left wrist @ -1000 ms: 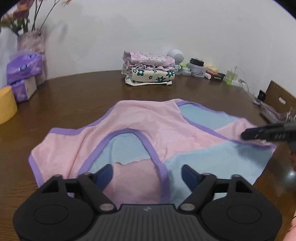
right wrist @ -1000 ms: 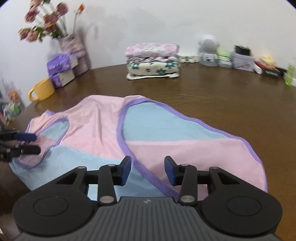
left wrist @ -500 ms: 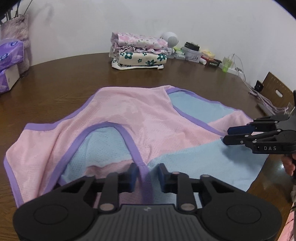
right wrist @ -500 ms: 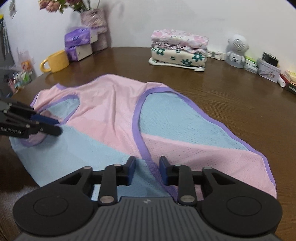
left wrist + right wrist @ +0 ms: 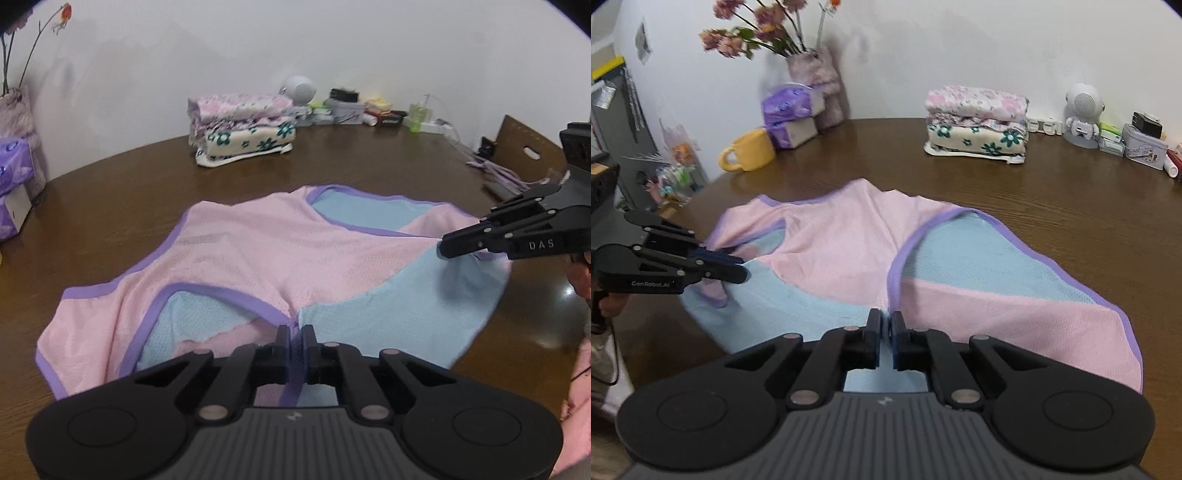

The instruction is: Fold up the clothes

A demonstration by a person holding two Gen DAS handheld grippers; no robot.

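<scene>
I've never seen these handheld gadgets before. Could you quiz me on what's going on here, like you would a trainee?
1. True or false: both sets of jaws are shut on the pink and blue top.
2. What stands nearest the yellow mug? A) purple tissue packs B) white speaker C) folded clothes stack
3. Fill in: the top lies on a brown wooden ____.

Key: 1 true; 2 A; 3 table.
</scene>
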